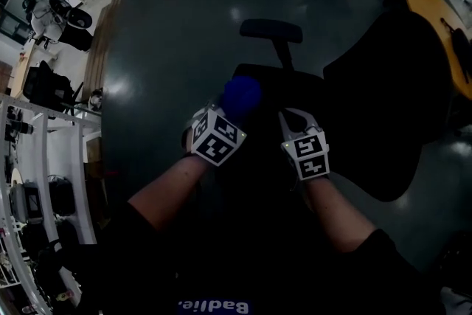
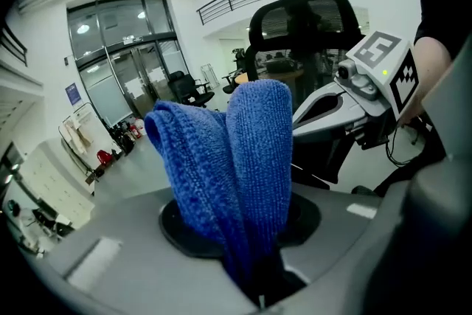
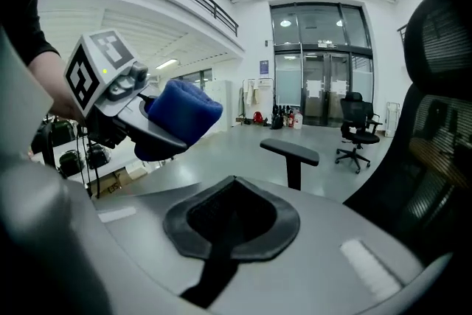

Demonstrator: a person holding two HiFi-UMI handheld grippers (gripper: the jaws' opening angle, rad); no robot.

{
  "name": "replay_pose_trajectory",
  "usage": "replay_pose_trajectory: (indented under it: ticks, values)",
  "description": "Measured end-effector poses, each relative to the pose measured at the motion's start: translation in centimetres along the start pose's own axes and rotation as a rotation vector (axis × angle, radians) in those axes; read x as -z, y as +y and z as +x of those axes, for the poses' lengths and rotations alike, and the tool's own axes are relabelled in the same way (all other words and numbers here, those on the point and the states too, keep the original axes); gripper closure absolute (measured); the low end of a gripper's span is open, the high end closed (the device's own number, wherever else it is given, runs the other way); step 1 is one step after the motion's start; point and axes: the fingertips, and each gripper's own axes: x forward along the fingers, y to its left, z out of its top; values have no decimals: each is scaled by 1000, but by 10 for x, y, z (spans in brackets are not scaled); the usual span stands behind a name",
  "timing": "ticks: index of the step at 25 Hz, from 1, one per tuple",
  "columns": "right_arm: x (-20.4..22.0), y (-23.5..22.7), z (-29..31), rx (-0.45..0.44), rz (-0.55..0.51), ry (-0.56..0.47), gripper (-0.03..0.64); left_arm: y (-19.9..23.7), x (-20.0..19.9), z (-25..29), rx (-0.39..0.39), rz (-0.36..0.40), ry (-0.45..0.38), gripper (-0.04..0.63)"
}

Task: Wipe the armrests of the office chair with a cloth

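Note:
My left gripper (image 1: 227, 114) is shut on a folded blue cloth (image 1: 240, 96), which stands up out of the jaws in the left gripper view (image 2: 243, 158). The black office chair has one armrest (image 1: 271, 31) on its post just beyond both grippers, also visible in the right gripper view (image 3: 289, 150). Its dark backrest (image 1: 383, 99) lies to the right. My right gripper (image 1: 292, 119) is held beside the left one, shut with nothing in it (image 3: 232, 221). Neither gripper touches the armrest. The cloth (image 3: 181, 114) hangs left of the armrest in the right gripper view.
A white shelving frame (image 1: 44, 158) stands along the left. A round wooden tabletop (image 1: 442, 18) is at the far right. Other office chairs (image 3: 356, 133) stand near the glass doors (image 3: 321, 66). The grey floor (image 1: 177, 18) stretches around the chair.

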Motion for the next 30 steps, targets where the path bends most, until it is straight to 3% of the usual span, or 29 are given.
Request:
replay_pose_trajectory:
  ticks: [10,15,24,30]
  values:
    - [38,49,-60,158,20,40,612,-31,96,-53,63,-24,-61,454]
    - [67,72,-91,221,42,120,612,-49,137,-60,121,-21,-27,454]
    - [112,89,-120,229,96,174,612,-59,164,-65,106,-34,10,454]
    - [150,85,-120,210,165,194,612,-64,175,-47,94,-23,77,454]
